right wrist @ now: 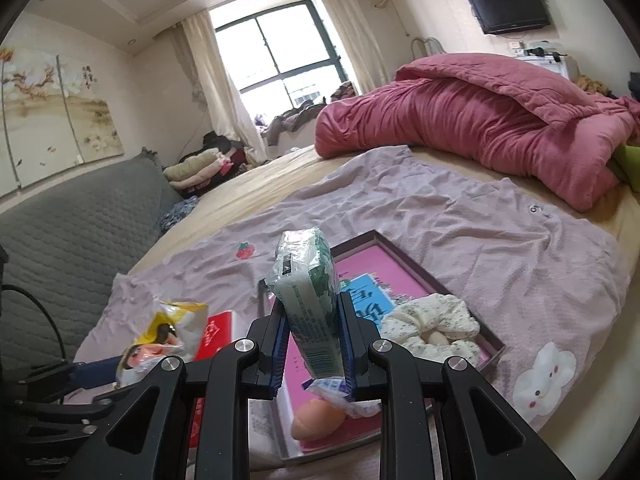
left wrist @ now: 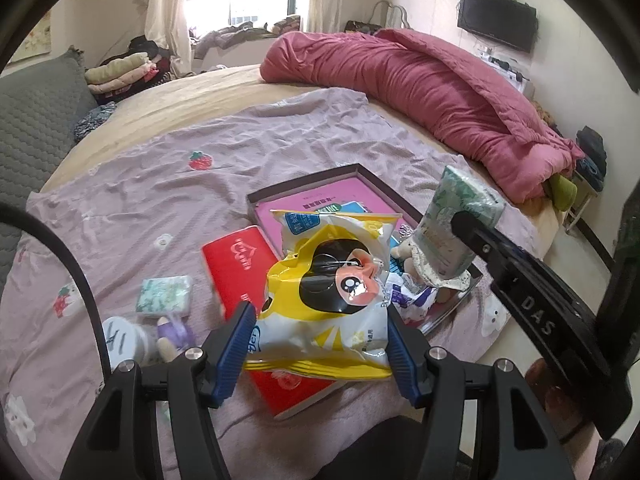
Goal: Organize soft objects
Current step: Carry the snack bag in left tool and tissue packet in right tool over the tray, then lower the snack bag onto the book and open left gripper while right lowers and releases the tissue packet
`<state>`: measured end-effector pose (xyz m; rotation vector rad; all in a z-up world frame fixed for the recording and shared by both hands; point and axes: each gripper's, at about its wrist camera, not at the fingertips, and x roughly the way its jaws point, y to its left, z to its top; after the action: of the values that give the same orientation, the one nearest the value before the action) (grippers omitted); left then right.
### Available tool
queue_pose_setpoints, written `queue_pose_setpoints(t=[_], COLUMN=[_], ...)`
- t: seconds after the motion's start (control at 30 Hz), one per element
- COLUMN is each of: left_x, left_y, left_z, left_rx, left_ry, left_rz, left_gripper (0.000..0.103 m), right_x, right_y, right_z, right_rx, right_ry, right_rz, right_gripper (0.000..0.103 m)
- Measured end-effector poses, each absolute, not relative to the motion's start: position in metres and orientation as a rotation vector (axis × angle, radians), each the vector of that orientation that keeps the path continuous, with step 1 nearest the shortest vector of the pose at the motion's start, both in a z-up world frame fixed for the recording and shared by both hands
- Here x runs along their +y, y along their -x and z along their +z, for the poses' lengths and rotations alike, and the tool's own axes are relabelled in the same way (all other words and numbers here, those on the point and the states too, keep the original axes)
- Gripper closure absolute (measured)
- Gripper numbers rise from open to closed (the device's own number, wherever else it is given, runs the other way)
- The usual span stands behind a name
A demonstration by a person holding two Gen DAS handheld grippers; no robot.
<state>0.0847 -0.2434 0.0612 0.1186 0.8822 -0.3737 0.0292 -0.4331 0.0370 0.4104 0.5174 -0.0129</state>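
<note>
Two packs are in my grip, one per gripper. My left gripper has its blue pads pressed on either side of a yellow-and-white snack bag with a cartoon face; the jaws stand fairly wide because the bag is puffy. My right gripper is closed narrow on a green-and-white tissue pack, held upright on its short end.

Landmark: the shallow dark-rimmed tray with a pink liner, lying on the lilac blanket.
- Tissue pack: above the tray's near part, not touching it.
- Snack bag: above the tray's left rim, partly over a red tissue box.
- Red tissue box: on the blanket just left of the tray; whether it touches the rim I cannot tell.
- Floral cloth scrunchie: inside the tray, right side.
- Peach egg-shaped sponge: inside the tray, at its near edge, under my right jaws.
- Second small green tissue pack: on the blanket, well left of the tray, beyond the red box.
- Small plush toy in purple: beside that second pack, on its near side.
- Rolled pink quilt: on the bed, well behind the tray.
</note>
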Motion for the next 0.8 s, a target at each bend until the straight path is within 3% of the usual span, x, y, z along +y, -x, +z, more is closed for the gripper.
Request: queue_pose_setpoints(t=[0.43,0.8], left_x=[-0.31,-0.331], left_y=[-0.117,-0.15], left_z=[0.017,-0.016], left_rx=[0.968,1.059], left_ry=[-0.246,-0.299], left_rz=[-0.388,-0.351], left_gripper=[0.041,0.041], right_x=[-0.497,-0.489], right_y=[-0.031,-0.048], right_z=[0.01,-0.008], right_rx=[0.532,0.586], right_ry=[-0.439,-0.264], right_rz=[-0.188,-0.251], right_gripper=[0.08,0.08])
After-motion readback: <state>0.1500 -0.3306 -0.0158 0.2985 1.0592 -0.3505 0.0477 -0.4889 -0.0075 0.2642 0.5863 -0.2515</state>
